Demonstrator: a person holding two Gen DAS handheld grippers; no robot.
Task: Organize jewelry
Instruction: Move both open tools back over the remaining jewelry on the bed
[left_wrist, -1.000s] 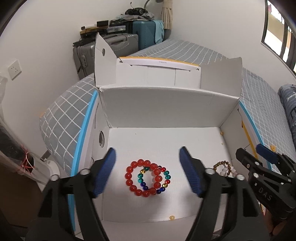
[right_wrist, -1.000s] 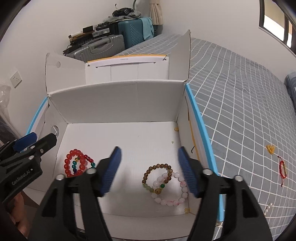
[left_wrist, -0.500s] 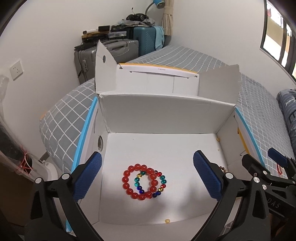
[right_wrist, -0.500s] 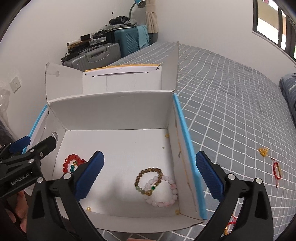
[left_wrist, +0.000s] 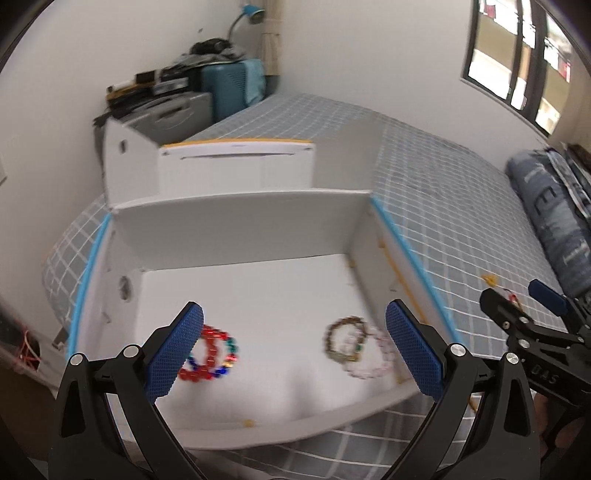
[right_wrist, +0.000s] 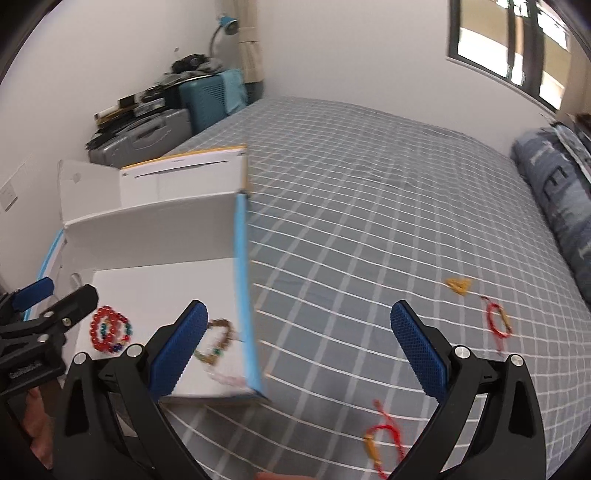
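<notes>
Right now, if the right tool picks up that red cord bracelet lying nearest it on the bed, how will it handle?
The red cord bracelet looks like thin string, so it would probably sag limp rather than keep its loop. It seems very light. Lying flat on the soft checked bedspread, it may be hard to pinch without catching fabric. It is unlikely to roll.

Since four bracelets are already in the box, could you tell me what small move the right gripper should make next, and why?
Probably lower the right gripper, jaws wide open and empty, toward the nearest red string bracelet on the bedspread. It lies outside the white box, just below the jaws, while the red bead bracelet and others already sit inside.
</notes>
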